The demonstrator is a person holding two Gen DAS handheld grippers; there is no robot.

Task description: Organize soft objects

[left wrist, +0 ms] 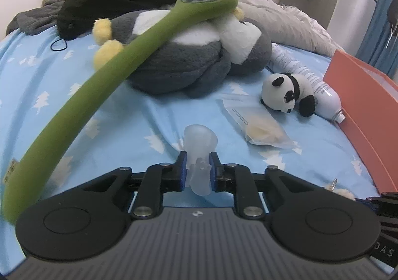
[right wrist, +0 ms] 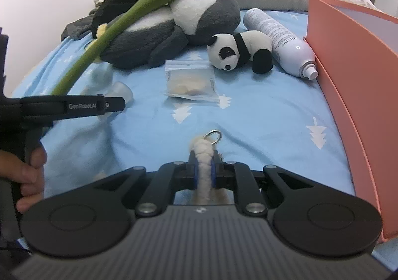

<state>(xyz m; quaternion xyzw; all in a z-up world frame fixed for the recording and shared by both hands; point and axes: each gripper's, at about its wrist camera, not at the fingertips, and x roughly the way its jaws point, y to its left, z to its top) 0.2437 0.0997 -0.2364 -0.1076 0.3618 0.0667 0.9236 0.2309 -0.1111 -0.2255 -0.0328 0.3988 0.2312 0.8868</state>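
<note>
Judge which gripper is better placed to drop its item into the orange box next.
Right, probably. The right gripper, shut on the fluffy keychain, has the orange box beside it; the left gripper is farther away.

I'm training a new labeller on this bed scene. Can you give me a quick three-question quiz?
1. True or false: the right gripper has its jaws shut on a fluffy keychain.
2. What lies between the panda and the orange box? A) spray can B) clear pouch C) green brush
3. What does the left gripper hold?

Key: 1 true; 2 A, the spray can; 3 a clear soft piece, what it is exactly cannot be told.
</note>
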